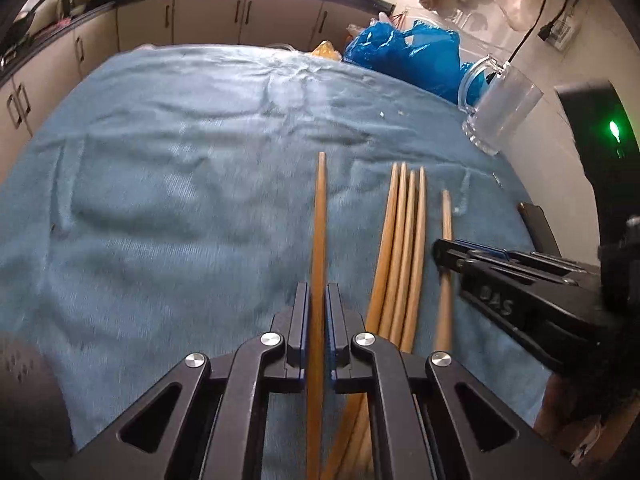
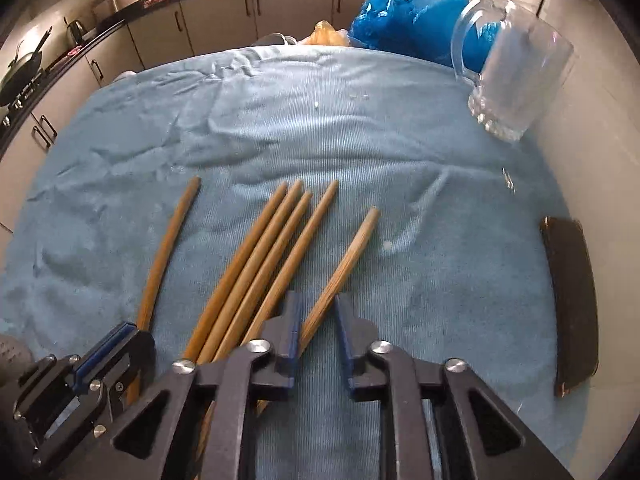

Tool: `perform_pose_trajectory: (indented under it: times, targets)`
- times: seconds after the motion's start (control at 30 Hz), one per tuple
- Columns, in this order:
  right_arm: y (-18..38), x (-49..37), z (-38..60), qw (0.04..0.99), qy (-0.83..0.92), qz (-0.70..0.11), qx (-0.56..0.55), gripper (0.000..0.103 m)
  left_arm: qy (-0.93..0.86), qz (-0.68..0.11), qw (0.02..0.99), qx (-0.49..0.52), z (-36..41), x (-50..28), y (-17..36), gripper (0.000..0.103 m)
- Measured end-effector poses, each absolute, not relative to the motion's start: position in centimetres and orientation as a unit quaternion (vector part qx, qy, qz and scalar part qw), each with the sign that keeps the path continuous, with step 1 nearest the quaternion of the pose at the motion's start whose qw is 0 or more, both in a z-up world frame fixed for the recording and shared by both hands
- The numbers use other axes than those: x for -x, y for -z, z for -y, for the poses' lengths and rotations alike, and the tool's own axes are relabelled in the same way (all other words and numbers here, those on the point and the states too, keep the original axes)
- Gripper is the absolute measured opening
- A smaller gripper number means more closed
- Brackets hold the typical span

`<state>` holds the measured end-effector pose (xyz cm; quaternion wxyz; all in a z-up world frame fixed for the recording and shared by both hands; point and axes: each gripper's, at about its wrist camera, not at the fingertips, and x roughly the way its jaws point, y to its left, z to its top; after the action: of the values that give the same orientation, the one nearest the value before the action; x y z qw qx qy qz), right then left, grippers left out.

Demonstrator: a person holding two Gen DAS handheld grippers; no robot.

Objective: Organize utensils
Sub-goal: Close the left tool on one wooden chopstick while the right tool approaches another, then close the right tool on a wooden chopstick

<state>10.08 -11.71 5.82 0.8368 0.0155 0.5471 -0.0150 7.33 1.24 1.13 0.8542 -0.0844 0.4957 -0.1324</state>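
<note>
Several wooden chopsticks lie on a blue cloth [image 1: 160,200]. My left gripper [image 1: 318,294] is shut on a single chopstick [image 1: 319,220], which points away along its fingers. In the right wrist view that chopstick [image 2: 168,248] sits apart at the left, with the left gripper [image 2: 132,334] at its near end. A bundle of chopsticks [image 1: 400,240] [image 2: 264,248] lies side by side in the middle. The rightmost chopstick [image 2: 352,252] [image 1: 446,216] runs slantwise between the jaws of my right gripper [image 2: 317,304] [image 1: 440,250]. It is blurred and rests against the left pad, with a gap at the right pad.
A clear glass mug [image 1: 500,112] [image 2: 520,80] stands at the far right of the cloth. Blue plastic bags [image 1: 400,56] [image 2: 400,16] are heaped behind it. A dark flat object [image 2: 572,304] lies along the right edge. Kitchen cabinets run along the back.
</note>
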Motion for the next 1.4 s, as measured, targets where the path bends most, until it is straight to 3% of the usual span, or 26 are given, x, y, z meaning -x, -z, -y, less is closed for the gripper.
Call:
perform_pose_trajectory:
  times: [0.1, 0.47, 0.5, 0.6, 0.63, 0.87, 1.1, 1.4]
  targets:
    - [-6.1, -7.0, 13.0, 0.836, 0.005, -0.548, -0.013, 0.008, 0.138, -0.513, 0.839, 0.115, -2.5, -5.0, -1.0, 0.007]
    - [-6.7, 8.6, 17.2, 0.828, -0.055, -0.558, -0.012, 0.009, 0.158, -0.539, 0.820, 0.106, -4.9, 7.6, -1.2, 0.007]
    - [-6.9, 9.8, 17.5, 0.831, -0.057, -0.553, -0.001, 0.013, 0.162, -0.541, 0.819, 0.103, -5.0, 8.1, -1.3, 0.007]
    - [-6.9, 10.4, 17.7, 0.835, -0.076, -0.544, -0.009, 0.039, 0.156, -0.544, 0.818, 0.104, -5.2, 7.8, -1.5, 0.007]
    - [-6.9, 10.3, 17.9, 0.834, -0.082, -0.545, -0.018, 0.042, 0.149, -0.545, 0.818, 0.107, -5.3, 7.5, -1.6, 0.007]
    - [-6.0, 7.6, 17.3, 0.832, -0.074, -0.550, -0.007, 0.042, 0.127, -0.542, 0.826, 0.092, -4.2, 3.4, -2.2, 0.007]
    - [-5.4, 5.3, 16.1, 0.827, -0.060, -0.558, 0.010, 0.031, 0.110, -0.544, 0.829, 0.075, -3.1, -0.5, -1.8, 0.007]
    - [-4.4, 0.6, 14.3, 0.808, -0.060, -0.586, 0.005, 0.031, 0.111, -0.555, 0.814, 0.131, -4.0, -2.1, -1.6, 0.007]
